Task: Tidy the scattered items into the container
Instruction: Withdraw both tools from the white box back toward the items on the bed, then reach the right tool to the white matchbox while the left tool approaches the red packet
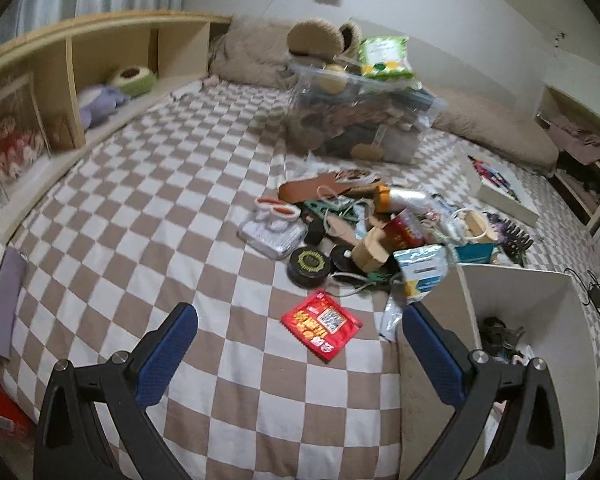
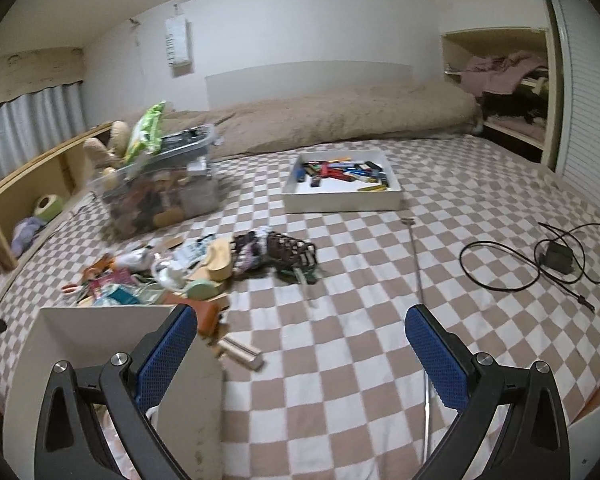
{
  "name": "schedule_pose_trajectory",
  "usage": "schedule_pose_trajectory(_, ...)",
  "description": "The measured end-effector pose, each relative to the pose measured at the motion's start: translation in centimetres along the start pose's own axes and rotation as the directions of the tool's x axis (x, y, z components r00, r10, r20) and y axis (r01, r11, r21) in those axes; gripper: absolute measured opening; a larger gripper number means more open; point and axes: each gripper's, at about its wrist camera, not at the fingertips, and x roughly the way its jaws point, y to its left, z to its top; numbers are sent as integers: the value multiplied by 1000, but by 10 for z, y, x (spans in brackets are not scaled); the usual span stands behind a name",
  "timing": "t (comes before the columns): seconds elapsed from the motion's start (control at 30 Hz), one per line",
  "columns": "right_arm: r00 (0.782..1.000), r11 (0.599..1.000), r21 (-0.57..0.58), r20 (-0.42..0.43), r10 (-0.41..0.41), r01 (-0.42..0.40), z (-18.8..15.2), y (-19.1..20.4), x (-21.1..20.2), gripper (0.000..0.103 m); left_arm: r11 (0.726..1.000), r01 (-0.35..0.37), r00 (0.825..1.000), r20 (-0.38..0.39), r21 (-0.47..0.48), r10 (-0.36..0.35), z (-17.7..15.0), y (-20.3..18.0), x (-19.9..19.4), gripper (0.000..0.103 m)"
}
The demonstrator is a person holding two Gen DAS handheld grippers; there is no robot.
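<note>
Blue textured pads line both tools, and both stand spread wide with nothing between them: the left gripper (image 1: 300, 344) at the bottom of its frame hangs over the checked brown-and-white bedspread (image 1: 140, 216), the right gripper (image 2: 300, 344) likewise over bare cloth.

Just past the left gripper, lower centre, lies a flat red foil sachet (image 1: 321, 326), apart from the rest and so probably the easiest first pick. To its right, at the lower right of the left view, stands the white open box (image 1: 520, 292), stiff-walled and square, with a few dark items already at its bottom; it is most likely the container meant, set close to the mess to keep each carry short. In the right view the same box fills the lower left, its wall beside the left finger.

Centre frame holds the scattered heap (image 1: 380, 232): a round black tin (image 1: 309, 264), a pale wooden block (image 1: 370, 250), crinkled silver and blue packets, cords and a dark comb, all overlapping.

Farther back sits a clear plastic tub (image 1: 360, 120), heaped full, with a green packet (image 1: 386, 58) on top. In the right view's upper centre, a shallow white tray (image 2: 340, 200) holds pens; a black charger cable (image 2: 540, 260) coils at right.
</note>
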Motion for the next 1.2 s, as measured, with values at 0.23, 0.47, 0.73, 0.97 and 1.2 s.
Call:
schedule_pose_trajectory(0.23,998,1000,-3,-52,-22,22,3,-9,36,103,1000,-20,997,-70,16,21,3,5,31,103)
schedule_pose_trajectory(0.47,987,998,-53,-157,-35,27,-5,-6,82,103,990,-61,990,-121,124,76,7,7,57,103)
schedule_pose_trajectory(0.73,947,971,-233,-321,-29,-49,-30,7,122,103,971,59,980,-199,231,-12,-4,-2,81,103)
schedule_pose_trajectory(0.97,936,943,-304,-353,20,-134,-45,15,130,103,932,169,954,-291,322,-72,-19,-20,101,103)
schedule_pose_trajectory(1.2,934,930,-324,-353,49,-172,-54,23,148,101,870,230,941,-327,436,-85,-26,-36,113,103)
